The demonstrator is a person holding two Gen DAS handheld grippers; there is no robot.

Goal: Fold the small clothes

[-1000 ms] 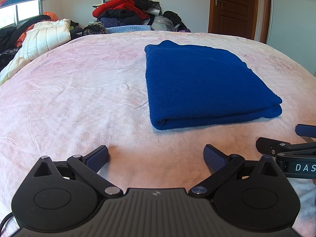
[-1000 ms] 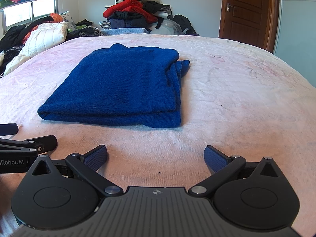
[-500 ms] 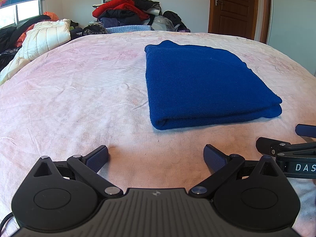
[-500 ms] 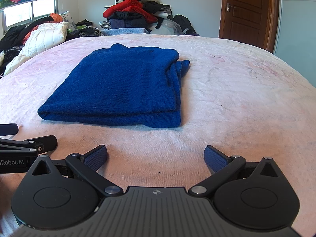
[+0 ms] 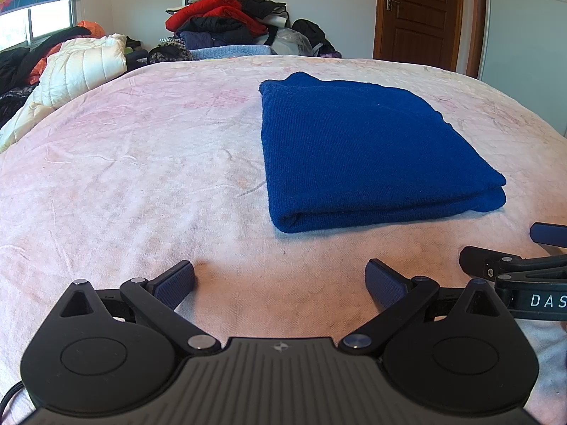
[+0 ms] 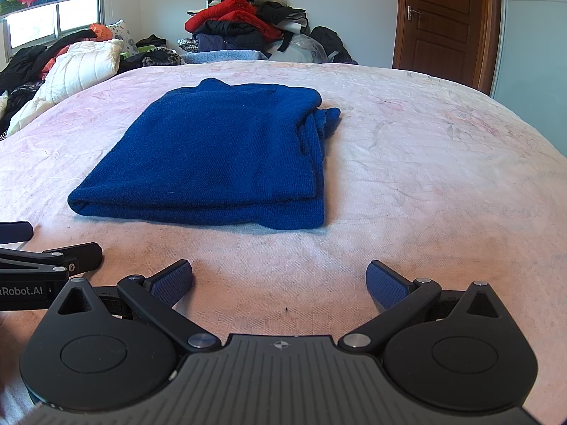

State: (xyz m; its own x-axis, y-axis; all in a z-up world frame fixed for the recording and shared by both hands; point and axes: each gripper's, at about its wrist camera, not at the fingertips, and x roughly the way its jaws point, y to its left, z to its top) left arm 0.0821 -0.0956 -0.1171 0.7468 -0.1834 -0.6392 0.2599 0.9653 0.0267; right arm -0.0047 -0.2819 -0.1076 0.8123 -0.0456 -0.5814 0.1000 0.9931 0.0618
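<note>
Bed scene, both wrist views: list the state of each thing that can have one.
Blue knitted garment: folded flat, lying on the pink bedspread.
Left gripper: open, empty.
Right gripper: open, empty.
Brown wooden door: closed.
Pile of clothes: heaped, unfolded.

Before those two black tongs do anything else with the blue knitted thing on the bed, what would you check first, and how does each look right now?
1. Left tongs open and holding nothing: ok.
2. Right tongs open and holding nothing: ok.
3. Folded blue knitted garment lies flat on the pink bedsheet, ahead of both tongs: ok.
4. Edges lined up: not ok, layers stick out at its far right corner.
5. The two tongs apart from each other: ok.
6. Fold finished: cannot tell.
</note>
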